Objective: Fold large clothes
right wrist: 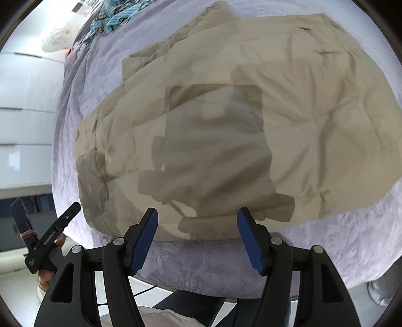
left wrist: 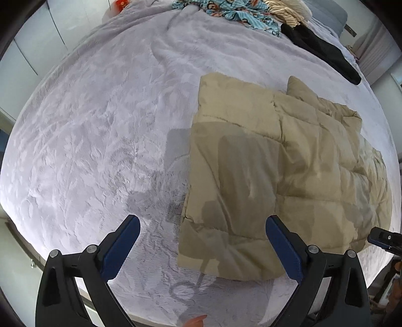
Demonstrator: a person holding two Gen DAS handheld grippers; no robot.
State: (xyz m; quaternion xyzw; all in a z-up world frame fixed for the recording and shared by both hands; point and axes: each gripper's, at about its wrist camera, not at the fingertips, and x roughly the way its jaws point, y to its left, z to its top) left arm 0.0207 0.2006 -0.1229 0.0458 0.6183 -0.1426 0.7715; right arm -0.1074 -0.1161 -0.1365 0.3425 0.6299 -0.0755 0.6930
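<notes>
— Where's the tan quilted coat (left wrist: 276, 176)?
— Lying folded flat on the pale grey bedspread (left wrist: 100, 138), toward the near edge; cast over with rig shadows.
— And the left gripper (left wrist: 203, 246)?
— Spread wide, holding nothing — hanging over the coat's near left corner.
— The right gripper (right wrist: 198, 236)?
— Parted too, empty, poised above the coat's near hem.
— Anything else?
— Blue patterned cloth (left wrist: 233, 12) and black garment (left wrist: 319, 50) at the far end.
</notes>
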